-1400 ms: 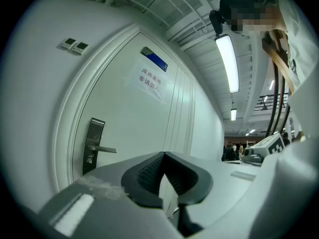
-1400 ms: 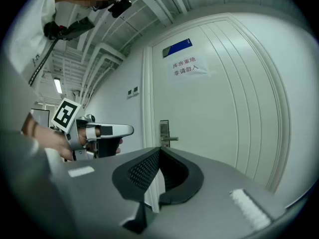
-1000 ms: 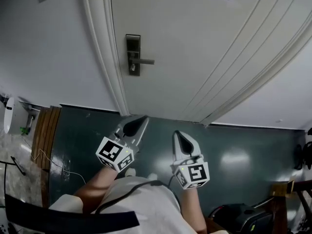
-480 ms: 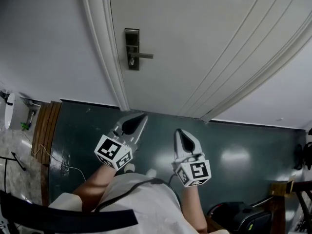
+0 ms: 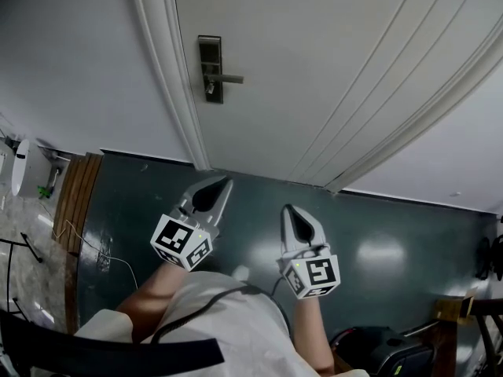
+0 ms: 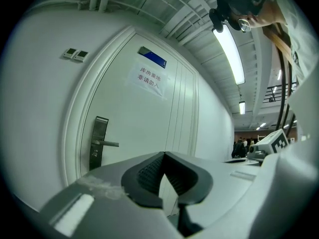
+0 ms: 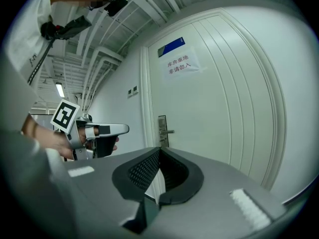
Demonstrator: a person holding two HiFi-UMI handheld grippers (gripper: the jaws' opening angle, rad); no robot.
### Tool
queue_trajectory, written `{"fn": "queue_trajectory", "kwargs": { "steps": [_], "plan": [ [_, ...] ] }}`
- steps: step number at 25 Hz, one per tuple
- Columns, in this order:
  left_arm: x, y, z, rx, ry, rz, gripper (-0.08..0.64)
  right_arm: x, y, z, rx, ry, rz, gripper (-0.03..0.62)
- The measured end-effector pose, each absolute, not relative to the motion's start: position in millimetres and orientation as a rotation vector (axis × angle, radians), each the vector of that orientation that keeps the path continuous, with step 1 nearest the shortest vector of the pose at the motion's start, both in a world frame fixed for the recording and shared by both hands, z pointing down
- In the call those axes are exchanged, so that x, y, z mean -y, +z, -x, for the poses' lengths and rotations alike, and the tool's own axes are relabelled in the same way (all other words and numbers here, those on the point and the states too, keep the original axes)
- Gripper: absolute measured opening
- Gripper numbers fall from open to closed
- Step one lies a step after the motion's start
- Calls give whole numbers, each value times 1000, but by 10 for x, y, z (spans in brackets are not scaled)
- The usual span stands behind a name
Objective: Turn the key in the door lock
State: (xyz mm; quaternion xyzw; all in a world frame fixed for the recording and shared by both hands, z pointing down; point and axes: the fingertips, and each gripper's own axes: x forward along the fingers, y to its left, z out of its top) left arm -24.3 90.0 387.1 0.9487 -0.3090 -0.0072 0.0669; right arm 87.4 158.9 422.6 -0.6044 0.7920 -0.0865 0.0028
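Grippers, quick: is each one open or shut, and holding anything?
Left gripper: shut, holding nothing.
Right gripper: shut, holding nothing.

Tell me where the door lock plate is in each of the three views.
Head view: the lock plate is at the upper left, on the door's left edge.
Left gripper view: on the left side, a little below the middle.
Right gripper view: near the centre.
Shared landmark: the white door frame runs just left of the plate in all three.
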Motion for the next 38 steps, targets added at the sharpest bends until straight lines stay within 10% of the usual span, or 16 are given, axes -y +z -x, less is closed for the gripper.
{"fn": "queue_trajectory", "kwargs": {
  "steps": [38],
  "plan": [
    [885,4145,34,900,127,-2970,5,123,4184,-848,-2509,-262,1970,8]
  ]
}}
